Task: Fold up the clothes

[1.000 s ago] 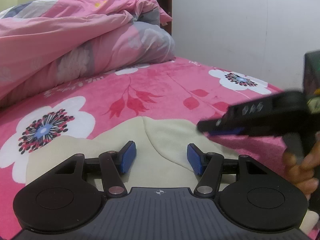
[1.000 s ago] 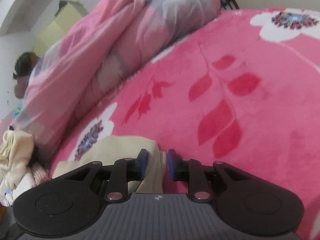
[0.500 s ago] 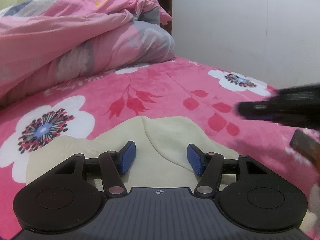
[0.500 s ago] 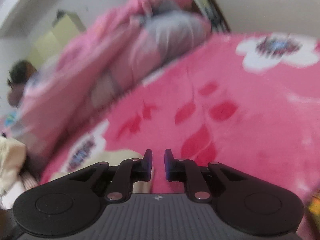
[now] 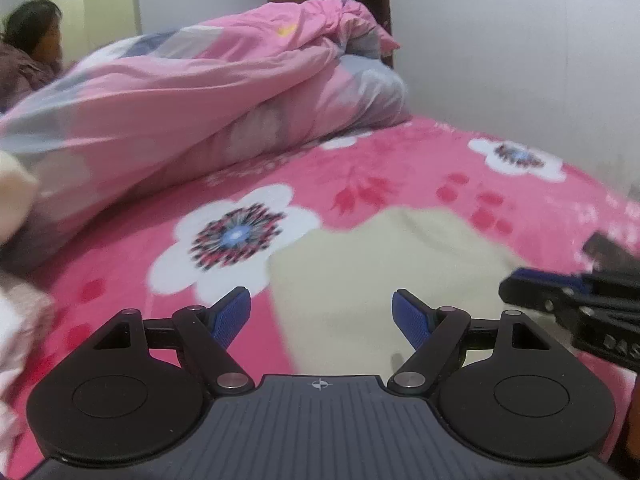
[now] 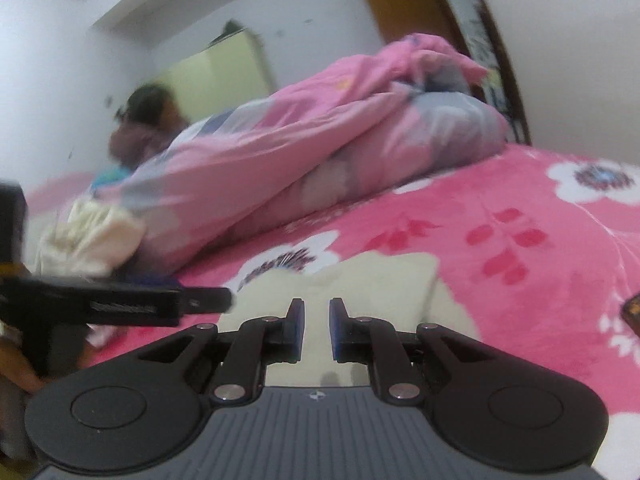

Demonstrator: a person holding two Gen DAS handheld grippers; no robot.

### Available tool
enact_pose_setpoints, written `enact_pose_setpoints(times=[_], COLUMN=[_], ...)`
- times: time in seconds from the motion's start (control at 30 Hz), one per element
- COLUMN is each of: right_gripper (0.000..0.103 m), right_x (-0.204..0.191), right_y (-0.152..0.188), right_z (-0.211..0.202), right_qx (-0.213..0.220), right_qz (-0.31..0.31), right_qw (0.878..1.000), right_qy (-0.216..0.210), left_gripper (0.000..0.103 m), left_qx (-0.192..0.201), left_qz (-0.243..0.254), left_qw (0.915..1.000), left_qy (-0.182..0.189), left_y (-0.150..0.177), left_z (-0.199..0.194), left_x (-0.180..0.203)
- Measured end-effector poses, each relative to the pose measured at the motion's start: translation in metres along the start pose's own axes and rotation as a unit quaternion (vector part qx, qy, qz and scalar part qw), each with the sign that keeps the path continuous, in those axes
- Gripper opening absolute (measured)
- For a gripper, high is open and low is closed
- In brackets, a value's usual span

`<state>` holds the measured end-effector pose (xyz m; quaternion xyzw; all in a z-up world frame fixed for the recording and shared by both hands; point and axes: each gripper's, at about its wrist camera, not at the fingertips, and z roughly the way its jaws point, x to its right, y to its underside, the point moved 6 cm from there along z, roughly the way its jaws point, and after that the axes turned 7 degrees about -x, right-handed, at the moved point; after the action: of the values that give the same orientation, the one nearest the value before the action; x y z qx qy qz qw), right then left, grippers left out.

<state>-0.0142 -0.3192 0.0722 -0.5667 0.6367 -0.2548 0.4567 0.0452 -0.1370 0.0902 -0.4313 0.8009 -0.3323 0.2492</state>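
Only partial raised letters "DAS" on the right gripper (image 5: 560,292) body, rest cut off

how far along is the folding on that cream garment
Done: the cream garment lies flat in a compact folded shape on the pink floral blanket. In hand: nothing; the left tool is open, the right tool narrowly open and empty. Left: the crumpled pale clothes by the duvet.
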Motion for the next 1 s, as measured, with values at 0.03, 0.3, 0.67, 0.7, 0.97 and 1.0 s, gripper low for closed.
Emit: enact_pose_setpoints(times=[0.03, 0.3, 0.67, 0.7, 0.97, 1.0], right_gripper=[0.014, 0.014, 0.014, 0.014, 0.015, 0.015], right_x=[-0.006, -0.005, 0.004, 0.003, 0.0, -0.001], right_y=[0.006, 0.033, 0.043, 0.043, 0.04, 0.041], right_z=[0.001, 0.017, 0.023, 0.023, 0.024, 0.024], right_qx=[-0.007, -0.031, -0.017, -0.019, -0.034, -0.034], right_qz=[-0.014, -0.055, -0.044, -0.042, -0.039, -0.039], right_qw=[1.0, 0.997, 0.998, 0.998, 0.998, 0.998], right_qy=[0.005, 0.042, 0.03, 0.031, 0.043, 0.045], left_gripper=[0.079, 0.076, 0.081, 0.08, 0.068, 0.068], left_qx=[-0.005, -0.014, 0.006, 0.007, 0.024, 0.028], left_qz=[0.003, 0.009, 0.084, 0.088, 0.05, 0.036], left_qw=[1.0, 0.9997, 0.9962, 0.996, 0.9985, 0.999], left_qy=[-0.001, -0.017, -0.02, -0.015, -0.003, -0.002], left_y=[0.007, 0.042, 0.069, 0.074, 0.098, 0.099], left_z=[0.0, -0.013, -0.039, -0.036, -0.016, -0.015], left_x=[0.002, 0.006, 0.009, 0.014, 0.03, 0.027])
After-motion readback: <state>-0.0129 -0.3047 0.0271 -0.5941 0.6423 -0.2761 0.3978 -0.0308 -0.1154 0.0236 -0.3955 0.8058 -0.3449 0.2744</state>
